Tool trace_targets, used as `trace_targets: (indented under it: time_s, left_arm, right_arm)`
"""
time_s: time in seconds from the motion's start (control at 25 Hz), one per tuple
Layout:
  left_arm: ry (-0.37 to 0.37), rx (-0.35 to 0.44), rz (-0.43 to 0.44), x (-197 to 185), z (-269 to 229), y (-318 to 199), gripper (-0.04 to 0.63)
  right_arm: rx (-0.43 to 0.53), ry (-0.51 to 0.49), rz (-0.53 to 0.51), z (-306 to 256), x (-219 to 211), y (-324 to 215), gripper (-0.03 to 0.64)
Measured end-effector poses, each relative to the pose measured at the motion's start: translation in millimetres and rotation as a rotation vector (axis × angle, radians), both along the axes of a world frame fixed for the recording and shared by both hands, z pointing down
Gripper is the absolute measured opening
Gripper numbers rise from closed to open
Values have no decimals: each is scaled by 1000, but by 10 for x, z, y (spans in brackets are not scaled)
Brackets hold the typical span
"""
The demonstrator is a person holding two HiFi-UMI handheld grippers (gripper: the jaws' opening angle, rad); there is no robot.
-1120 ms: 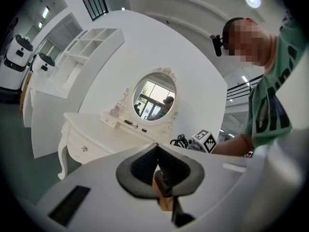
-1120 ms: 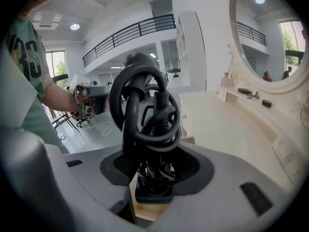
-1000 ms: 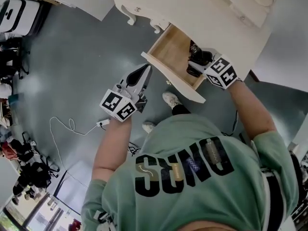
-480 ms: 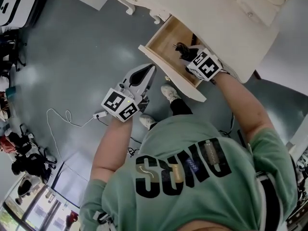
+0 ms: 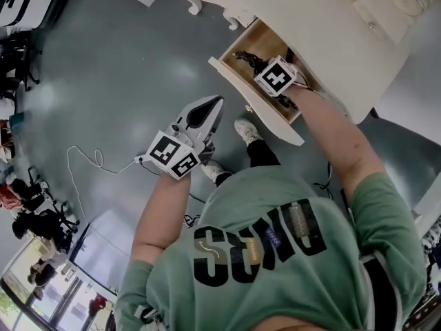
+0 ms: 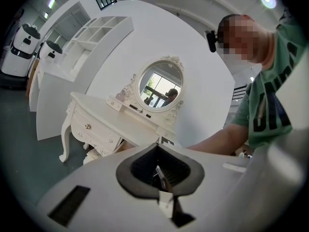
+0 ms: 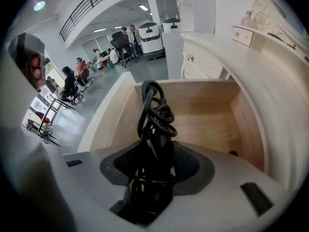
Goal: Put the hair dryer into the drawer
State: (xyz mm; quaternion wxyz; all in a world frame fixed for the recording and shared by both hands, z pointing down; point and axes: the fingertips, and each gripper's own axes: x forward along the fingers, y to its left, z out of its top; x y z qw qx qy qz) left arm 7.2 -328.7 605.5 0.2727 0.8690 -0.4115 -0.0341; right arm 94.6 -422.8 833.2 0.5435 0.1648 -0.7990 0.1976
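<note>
Right hand-held gripper [image 7: 155, 167] points steeply down into the open wooden drawer [image 7: 248, 124], jaws partway apart and clamped on the black hair dryer [image 7: 153, 129], whose coiled cord bunches ahead of the pads. The dryer hangs inside the drawer space under the white tabletop [image 5: 296, 12]; whether it touches the drawer bottom is hard to tell from here. Left hand-held gripper [image 6: 159, 172] hovers over the grey floor [image 5: 117, 67], well apart from the drawer front, jaws together with nothing between them.
</note>
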Motion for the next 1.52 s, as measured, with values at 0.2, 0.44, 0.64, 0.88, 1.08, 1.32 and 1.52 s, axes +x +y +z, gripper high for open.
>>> trace_targets:
  time_s: [0.2, 0.44, 0.64, 0.88, 1.08, 1.32, 1.52]
  left_arm:
    - [1, -13, -19, -130, 38, 71, 0]
    - [0, -19, -28, -122, 124, 59, 0]
    - [4, -12, -39, -174, 81, 71, 0]
    - [2, -7, -69, -235, 38, 158, 0]
    - [-7, 22, -131, -475, -219, 322, 0]
    - [-32, 70, -253, -973, -666, 665, 0]
    - [-63, 140, -395, -1586, -1150, 1223, 0]
  right_arm:
    - [12, 116, 38, 235, 125, -71, 180]
    - [-61, -40, 48, 290, -68, -53, 215]
    - [-76, -130, 80, 141, -112, -47, 264]
    - [-17, -303, 132, -292, -166, -125, 270]
    - [14, -468, 136, -983, -344, -40, 247]
    - [48, -662, 92, -1934, -759, 174, 202]
    - [84, -840, -17, -2906, -1395, 553, 150]
